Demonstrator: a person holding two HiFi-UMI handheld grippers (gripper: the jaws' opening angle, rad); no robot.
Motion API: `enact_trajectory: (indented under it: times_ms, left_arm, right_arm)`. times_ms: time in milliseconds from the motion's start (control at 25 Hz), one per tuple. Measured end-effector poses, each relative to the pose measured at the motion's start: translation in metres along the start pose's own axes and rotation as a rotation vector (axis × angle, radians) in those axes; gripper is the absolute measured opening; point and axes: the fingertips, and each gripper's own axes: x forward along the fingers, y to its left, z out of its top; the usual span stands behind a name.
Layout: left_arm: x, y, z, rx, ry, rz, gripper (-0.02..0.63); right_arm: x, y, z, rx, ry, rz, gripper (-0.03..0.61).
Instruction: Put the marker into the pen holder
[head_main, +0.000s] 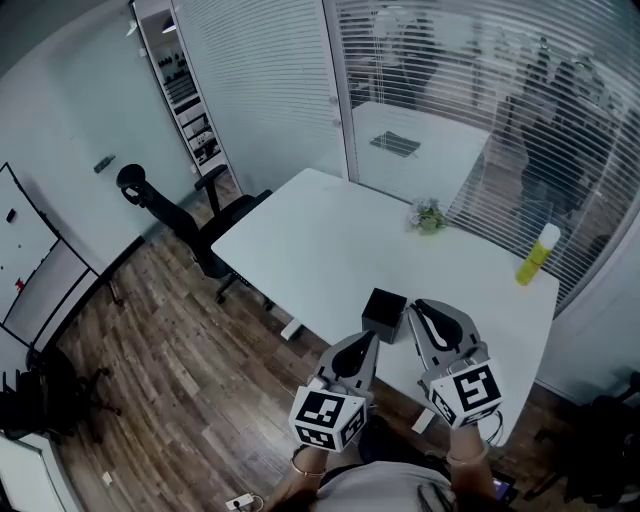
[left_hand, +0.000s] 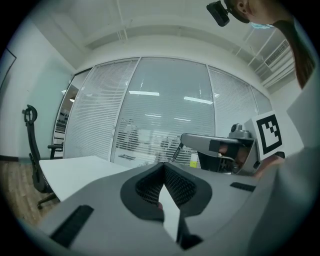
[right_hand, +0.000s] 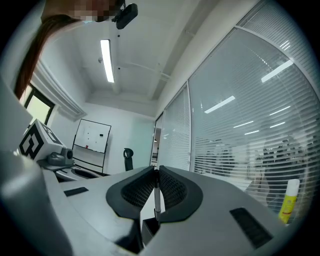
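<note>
here, thin grey marker (right_hand: 156, 192) — rod-like, clamped between fingers (right_hand: 173, 188) of right gripper (right_hand: 156, 168)

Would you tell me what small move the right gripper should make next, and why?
Probably lower the right gripper straight down. It is shut on the thin marker, and the black pen holder seems to sit just below it, so the marker is not in yet.
</note>
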Motion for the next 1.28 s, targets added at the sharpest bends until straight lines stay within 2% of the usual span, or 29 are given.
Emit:
enact_trajectory:
  times_ms: [280, 800, 1280]
  left_arm:
    - [0.024, 0.019, -0.004, -0.011, 0.009, 0.014, 0.018]
    - [0.055, 0.039, -0.007, -0.022, 0.008, 0.042, 0.018]
    - [0.057, 0.055, -0.011, -0.054, 0.019, 0.071, 0.018]
  right_arm:
    - [0.030, -0.011, -0.024, 0.037, 0.040, 0.029, 0.055]
    - [0.067, -0.023, -0.072, 0.043, 0.168, 0.106, 0.055]
    - [0.088, -0.012, -0.102, 0.049, 0.271, 0.170, 0.055]
